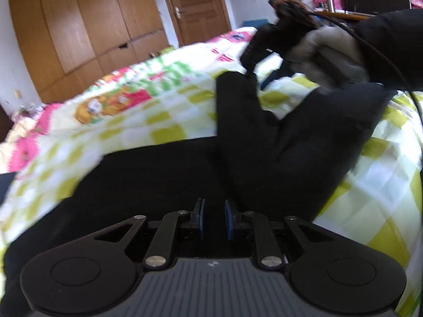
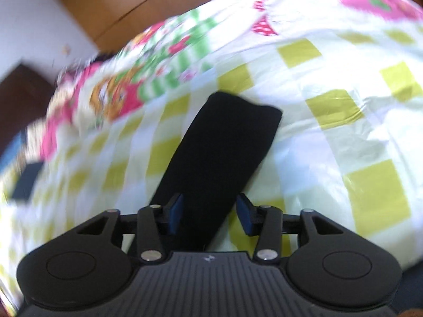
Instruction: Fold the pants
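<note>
Black pants [image 1: 164, 174] lie on a bed with a checked, cartoon-printed quilt [image 1: 148, 111]. In the left wrist view my left gripper [image 1: 214, 212] hovers over the waist part, its blue pads a small gap apart, with nothing between them. The two legs fork away from it. My right gripper [image 1: 249, 72], held by a gloved hand, touches the end of the far leg [image 1: 235, 100]. In the right wrist view that leg [image 2: 222, 153] runs forward between the open pads of my right gripper [image 2: 210, 212], which do not press the cloth.
Wooden wardrobe doors [image 1: 87, 26] and a room door [image 1: 195, 2] stand behind the bed. A cluttered desk [image 1: 351, 5] is at the far right. A cable [image 1: 383, 55] trails from the right gripper. A dark cabinet [image 2: 23, 92] stands left of the bed.
</note>
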The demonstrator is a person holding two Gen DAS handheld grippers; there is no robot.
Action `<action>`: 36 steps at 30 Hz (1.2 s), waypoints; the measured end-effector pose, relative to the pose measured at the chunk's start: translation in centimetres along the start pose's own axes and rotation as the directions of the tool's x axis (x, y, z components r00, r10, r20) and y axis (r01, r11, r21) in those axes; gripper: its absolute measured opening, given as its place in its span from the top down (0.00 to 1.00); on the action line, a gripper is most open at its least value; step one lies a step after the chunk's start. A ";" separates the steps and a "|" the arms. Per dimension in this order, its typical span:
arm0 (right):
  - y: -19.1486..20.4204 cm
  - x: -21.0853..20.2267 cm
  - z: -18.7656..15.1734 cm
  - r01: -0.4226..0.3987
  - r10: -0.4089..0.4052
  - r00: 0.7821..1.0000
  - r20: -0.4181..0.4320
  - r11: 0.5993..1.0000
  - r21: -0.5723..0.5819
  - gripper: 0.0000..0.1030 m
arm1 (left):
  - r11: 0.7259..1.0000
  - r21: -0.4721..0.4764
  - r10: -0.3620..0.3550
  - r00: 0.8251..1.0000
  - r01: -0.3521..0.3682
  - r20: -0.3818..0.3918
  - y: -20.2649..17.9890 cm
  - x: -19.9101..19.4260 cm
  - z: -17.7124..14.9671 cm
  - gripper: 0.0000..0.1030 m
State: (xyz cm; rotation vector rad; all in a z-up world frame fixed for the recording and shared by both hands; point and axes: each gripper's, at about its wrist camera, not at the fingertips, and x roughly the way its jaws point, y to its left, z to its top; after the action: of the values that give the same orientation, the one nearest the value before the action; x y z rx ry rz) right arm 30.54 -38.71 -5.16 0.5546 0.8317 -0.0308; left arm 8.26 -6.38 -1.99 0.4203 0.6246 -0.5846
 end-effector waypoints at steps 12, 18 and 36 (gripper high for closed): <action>-3.9 2.1 2.1 -0.016 0.002 0.996 0.091 0.988 0.154 0.83 | 1.000 0.017 0.011 1.000 -0.011 -0.024 -1.1 1.8 0.9 0.68; -5.1 3.0 2.1 -0.049 0.029 0.995 0.095 0.973 0.225 0.51 | 0.999 0.041 0.018 1.000 -0.018 -0.002 -2.1 2.5 1.4 0.68; -6.0 -13.2 2.7 -0.297 0.229 0.907 0.355 0.943 0.151 0.93 | 0.994 0.109 0.022 0.999 -0.027 0.047 -3.7 1.1 3.4 0.67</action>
State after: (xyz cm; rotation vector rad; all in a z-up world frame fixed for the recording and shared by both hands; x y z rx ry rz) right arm 21.95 -47.61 2.93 0.8265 0.4185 0.0399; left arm 8.12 -11.44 -0.88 0.5160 0.5438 -0.6051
